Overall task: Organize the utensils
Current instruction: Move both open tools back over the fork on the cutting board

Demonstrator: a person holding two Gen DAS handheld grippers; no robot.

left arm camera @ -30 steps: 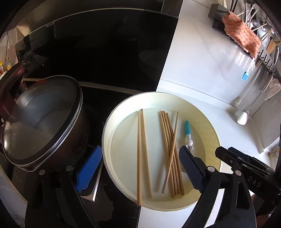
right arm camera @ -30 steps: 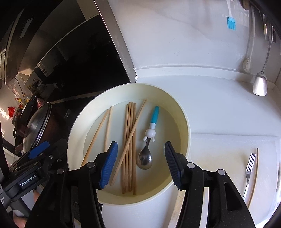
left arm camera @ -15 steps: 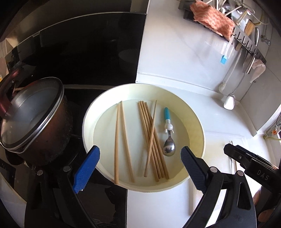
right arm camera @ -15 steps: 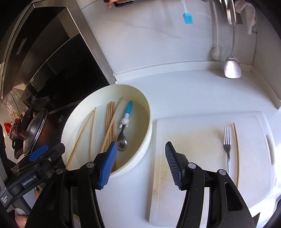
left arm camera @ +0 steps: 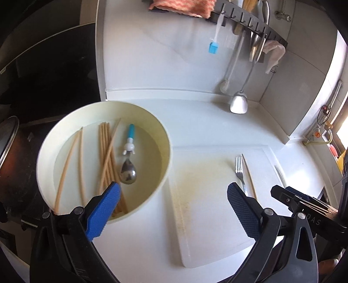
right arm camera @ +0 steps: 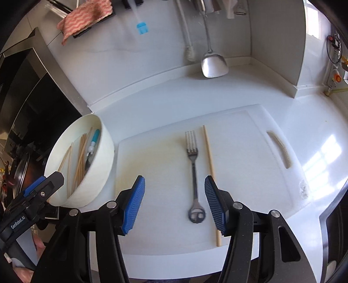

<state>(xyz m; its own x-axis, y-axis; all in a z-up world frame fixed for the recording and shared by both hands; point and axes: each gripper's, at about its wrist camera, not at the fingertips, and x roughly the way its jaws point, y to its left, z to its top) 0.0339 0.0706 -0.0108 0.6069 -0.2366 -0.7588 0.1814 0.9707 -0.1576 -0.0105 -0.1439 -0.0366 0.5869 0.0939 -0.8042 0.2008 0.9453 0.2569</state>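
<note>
A cream bowl (left arm camera: pixel 50 139) (right arm camera: pixel 104 152) on the counter holds several wooden chopsticks (left arm camera: pixel 106 152) (right arm camera: pixel 79 156) and a spoon with a blue handle (left arm camera: pixel 128 161) (right arm camera: pixel 93 141). To its right, a white cutting board (left arm camera: pixel 206 213) (right arm camera: pixel 250 152) carries a metal fork (right arm camera: pixel 193 167) (left arm camera: pixel 239 167) and one chopstick (right arm camera: pixel 209 169) (left arm camera: pixel 249 174) side by side. My left gripper (left arm camera: pixel 174 206) is open and empty above the bowl's near right edge. My right gripper (right arm camera: pixel 175 204) is open and empty above the fork's handle.
A lidded pot (left arm camera: pixel 8 152) sits on the black hob left of the bowl. A rail on the back wall (left arm camera: pixel 239 19) holds a ladle (right arm camera: pixel 214 63), a blue brush (left arm camera: pixel 213 46) and a red cloth (right arm camera: pixel 84 17).
Both grippers have swung right, away from the pot and bowl. The cutting board with the fork and chopstick has come into view. Both stay open.
</note>
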